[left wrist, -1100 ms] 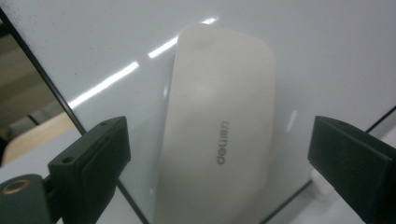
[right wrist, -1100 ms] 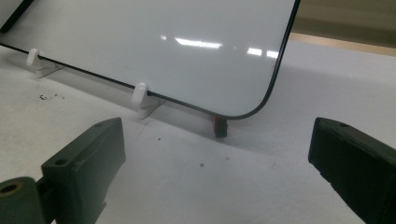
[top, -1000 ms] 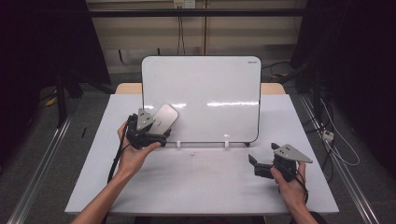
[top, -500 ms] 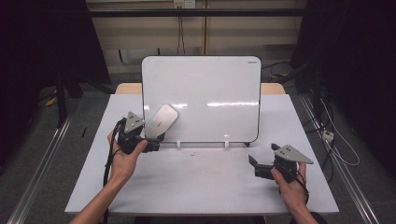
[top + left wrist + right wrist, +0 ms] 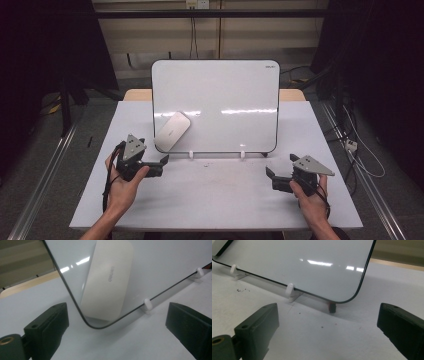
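Both grippers (image 5: 161, 163) (image 5: 270, 176) gape wide, holding nothing

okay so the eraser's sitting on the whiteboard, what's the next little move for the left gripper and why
Probably keep the left gripper low and away from the board: its jaws stand open and empty, and the eraser clings to the whiteboard at its lower left corner, apart from them, so the placing looks done.

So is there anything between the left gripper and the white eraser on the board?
No. In the left gripper view, bare table lies between the open left gripper and the eraser, which sits on the whiteboard near its lower corner.
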Demonstrator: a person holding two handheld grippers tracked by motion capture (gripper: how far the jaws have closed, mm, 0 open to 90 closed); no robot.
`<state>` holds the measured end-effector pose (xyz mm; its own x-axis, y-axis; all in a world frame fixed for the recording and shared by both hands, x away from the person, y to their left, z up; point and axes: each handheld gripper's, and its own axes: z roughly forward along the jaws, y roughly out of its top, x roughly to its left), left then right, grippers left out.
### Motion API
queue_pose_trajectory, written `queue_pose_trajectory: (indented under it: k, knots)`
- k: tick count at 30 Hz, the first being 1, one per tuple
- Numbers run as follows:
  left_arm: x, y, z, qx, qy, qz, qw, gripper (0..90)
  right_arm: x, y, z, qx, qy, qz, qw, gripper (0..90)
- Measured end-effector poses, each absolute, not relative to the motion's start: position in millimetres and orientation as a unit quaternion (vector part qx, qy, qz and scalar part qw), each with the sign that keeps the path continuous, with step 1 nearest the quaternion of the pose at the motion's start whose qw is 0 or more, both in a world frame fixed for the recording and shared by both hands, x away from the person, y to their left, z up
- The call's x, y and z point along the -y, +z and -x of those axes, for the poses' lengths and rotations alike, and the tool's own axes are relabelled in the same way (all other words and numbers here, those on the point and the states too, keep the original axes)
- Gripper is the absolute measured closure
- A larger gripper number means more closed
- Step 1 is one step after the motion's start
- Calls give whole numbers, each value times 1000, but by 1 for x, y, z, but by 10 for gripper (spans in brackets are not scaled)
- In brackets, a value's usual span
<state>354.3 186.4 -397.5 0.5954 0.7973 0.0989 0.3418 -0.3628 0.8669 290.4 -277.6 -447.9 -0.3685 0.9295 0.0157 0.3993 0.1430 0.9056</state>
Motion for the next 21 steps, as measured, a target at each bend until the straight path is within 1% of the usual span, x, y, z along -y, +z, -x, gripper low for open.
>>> queue_pose_trajectory:
  k: [9, 11, 14, 17, 21]
  knots:
    - [-199, -412, -336, -388, 263, -768, 436, 44, 277, -449, -291, -697, 446, -478, 295, 39]
    - [-201, -418, -334, -393, 254, -765, 443, 44, 277, -449, -291, -697, 446, -478, 294, 38]
    - [-202, -424, -330, -386, 259, -768, 440, 44, 277, -449, -291, -697, 445, -478, 294, 38]
    - [-205, -427, -327, -394, 266, -761, 442, 44, 277, -449, -291, -698, 445, -477, 295, 38]
    - [-211, -425, -328, -405, 264, -755, 443, 42, 277, -449, -291, -698, 445, -477, 295, 38]
